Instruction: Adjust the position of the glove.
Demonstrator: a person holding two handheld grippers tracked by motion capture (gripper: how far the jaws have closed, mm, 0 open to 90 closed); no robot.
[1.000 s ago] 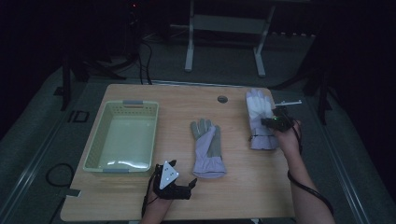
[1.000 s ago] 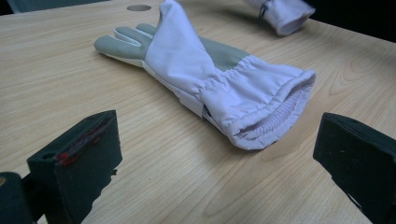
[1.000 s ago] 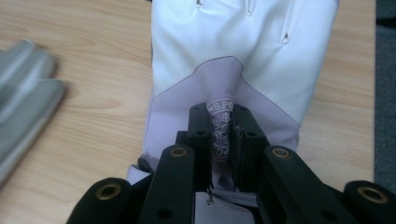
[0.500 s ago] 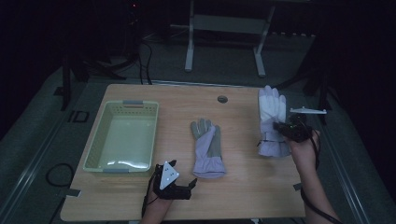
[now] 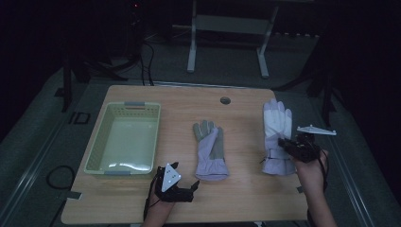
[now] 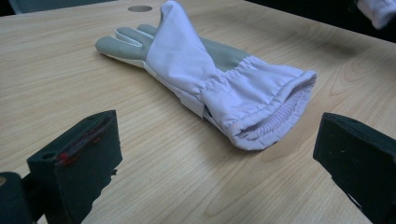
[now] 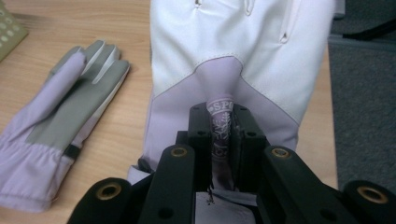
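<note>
Two lilac work gloves are on the wooden table point(image 5: 246, 198). One glove with a grey palm point(image 5: 210, 151) point(image 6: 210, 79) point(image 7: 60, 135) lies flat in the middle, cuff toward me. My left gripper point(image 5: 182, 187) point(image 6: 210, 168) rests open near the front edge, its jaws spread on either side of that cuff without touching it. The second glove, white and lilac point(image 5: 277, 135) point(image 7: 238, 56), is at the right. My right gripper point(image 5: 286, 144) point(image 7: 223, 135) is shut on a pinched fold of its fabric near the cuff, fingers pointing away.
A pale green plastic basket point(image 5: 97, 151) stands on the left half of the table, with nothing in it. A round cable hole point(image 5: 225, 100) sits near the far edge. The table's right edge runs close beside the held glove. Dark floor and a metal frame lie beyond.
My right gripper has carried the white and lilac glove toward me and slightly right; the glove now lies stretched out with fingers pointing away. The left gripper has stayed put.
</note>
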